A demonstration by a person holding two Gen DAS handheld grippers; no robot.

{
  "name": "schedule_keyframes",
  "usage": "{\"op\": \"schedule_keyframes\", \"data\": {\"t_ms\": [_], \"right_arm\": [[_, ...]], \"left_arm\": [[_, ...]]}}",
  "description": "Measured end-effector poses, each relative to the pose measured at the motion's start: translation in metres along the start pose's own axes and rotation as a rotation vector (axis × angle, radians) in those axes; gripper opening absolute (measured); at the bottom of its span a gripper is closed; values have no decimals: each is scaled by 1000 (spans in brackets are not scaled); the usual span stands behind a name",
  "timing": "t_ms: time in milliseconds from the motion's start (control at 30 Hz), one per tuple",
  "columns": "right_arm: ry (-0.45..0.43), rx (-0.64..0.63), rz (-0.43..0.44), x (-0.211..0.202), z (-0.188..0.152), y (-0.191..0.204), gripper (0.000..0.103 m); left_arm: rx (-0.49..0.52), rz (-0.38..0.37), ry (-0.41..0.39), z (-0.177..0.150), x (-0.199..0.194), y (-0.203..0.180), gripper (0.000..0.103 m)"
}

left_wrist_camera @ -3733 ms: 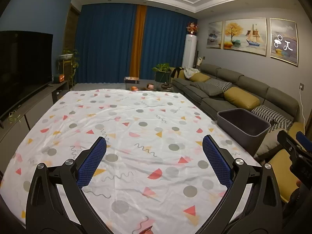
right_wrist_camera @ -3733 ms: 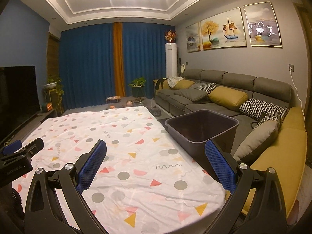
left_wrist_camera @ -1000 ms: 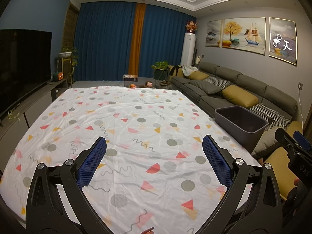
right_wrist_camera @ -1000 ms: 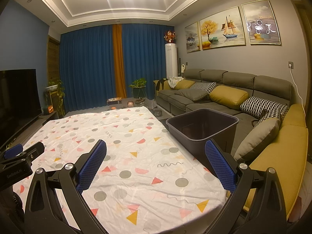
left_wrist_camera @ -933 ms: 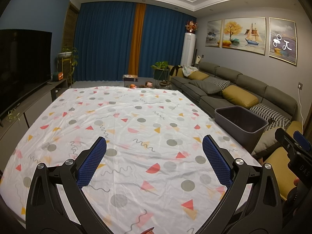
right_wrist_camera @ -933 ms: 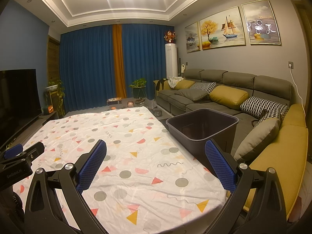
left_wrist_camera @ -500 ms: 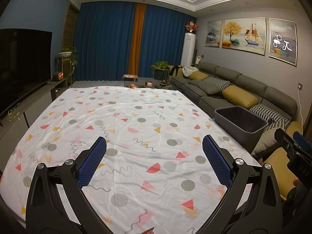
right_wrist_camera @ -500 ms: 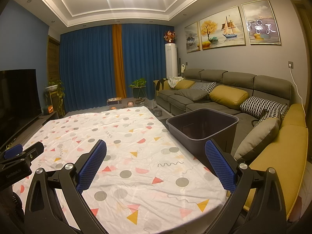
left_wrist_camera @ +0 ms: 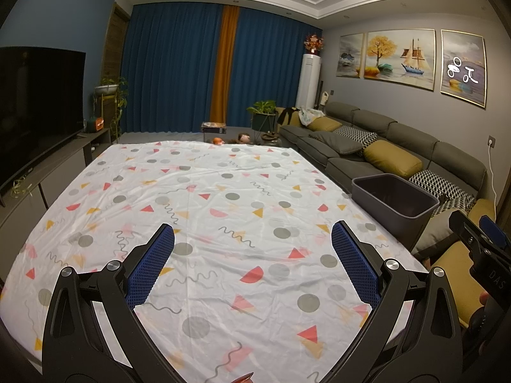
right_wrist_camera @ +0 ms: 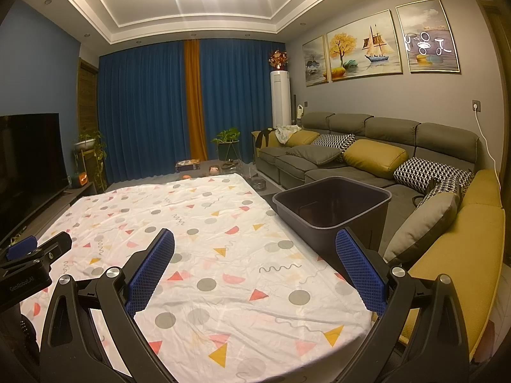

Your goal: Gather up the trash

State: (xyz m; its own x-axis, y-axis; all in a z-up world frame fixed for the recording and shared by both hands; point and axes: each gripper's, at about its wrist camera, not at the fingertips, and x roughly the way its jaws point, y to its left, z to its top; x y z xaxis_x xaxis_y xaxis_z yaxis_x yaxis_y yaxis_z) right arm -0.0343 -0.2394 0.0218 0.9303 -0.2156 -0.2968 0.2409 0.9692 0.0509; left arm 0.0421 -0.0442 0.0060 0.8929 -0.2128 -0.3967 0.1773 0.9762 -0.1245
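Note:
A dark grey bin (left_wrist_camera: 396,206) stands at the right edge of a table covered by a white cloth with coloured shapes (left_wrist_camera: 204,210). The bin also shows in the right wrist view (right_wrist_camera: 332,210), right of the cloth (right_wrist_camera: 204,223). I see no trash on the cloth. My left gripper (left_wrist_camera: 252,260) is open and empty above the near part of the cloth. My right gripper (right_wrist_camera: 254,260) is open and empty over the near right corner, with the bin just beyond its right finger. The right gripper's body (left_wrist_camera: 479,249) shows at the left wrist view's right edge.
A grey sofa with yellow and patterned cushions (right_wrist_camera: 373,156) runs along the right wall behind the bin. A TV (left_wrist_camera: 35,108) on a low cabinet stands to the left. Plants (right_wrist_camera: 228,143), small objects on the floor and blue curtains are beyond the table's far end.
Both views have shifted only slightly; the grippers stay open and empty above the cloth, and nothing on the table has moved.

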Motion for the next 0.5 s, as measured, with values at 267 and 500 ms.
{"op": "schedule_keyframes", "data": {"t_ms": [267,500], "right_arm": [[2,0,0,0,0,0,97],[9,1,0,3,-1,2,97]], "left_arm": [[2,3,4,-1,0,0,97],[32,-7,-11,-3,-6,-2,93]]}}
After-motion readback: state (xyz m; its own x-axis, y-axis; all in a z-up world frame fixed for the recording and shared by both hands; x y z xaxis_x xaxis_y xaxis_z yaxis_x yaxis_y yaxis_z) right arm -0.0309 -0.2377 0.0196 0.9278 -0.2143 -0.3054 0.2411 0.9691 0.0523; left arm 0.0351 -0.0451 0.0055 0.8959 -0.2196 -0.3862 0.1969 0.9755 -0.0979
